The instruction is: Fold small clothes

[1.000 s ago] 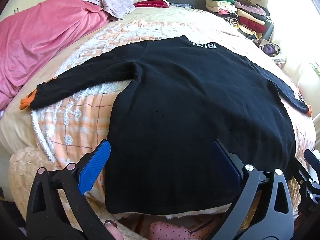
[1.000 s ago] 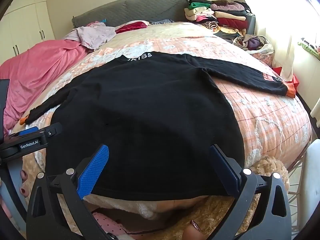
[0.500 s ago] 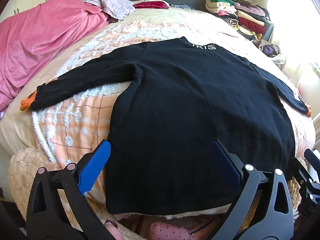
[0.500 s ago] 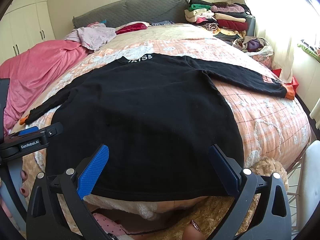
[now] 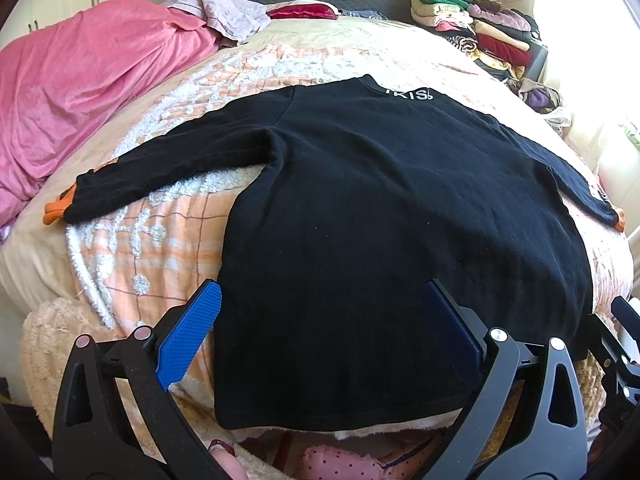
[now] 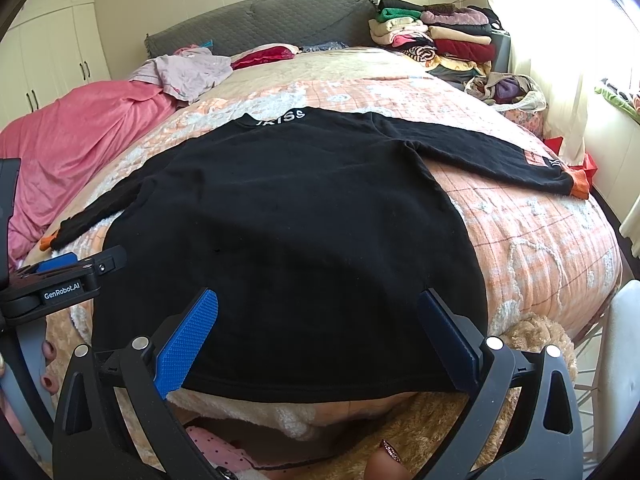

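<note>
Both tools are spread wide and hold nothing. Left tool [image 5: 320, 332] hangs over the near hem of the black top [image 5: 400, 220], with one blue pad [image 5: 188, 340] over the blanket [image 5: 160, 240] just left of the top and the other over the black cloth. Right tool [image 6: 320, 332] hangs over the near hem too, a bit more to the right, both pads over the cloth.

That top lies flat on the bed, back up, neck at the far end (white letters run along the collar). Its sleeves stretch out to the left and right, and each ends in an orange cuff [image 6: 578, 184].

A pink cover [image 5: 80, 92] is bunched up on the far left of the bed. A stack of folded clothes [image 6: 436, 40] sits at the far right by the grey headboard [image 6: 260, 20]. A fingertip with a painted nail [image 6: 390, 450] shows at the near edge of the right view.
</note>
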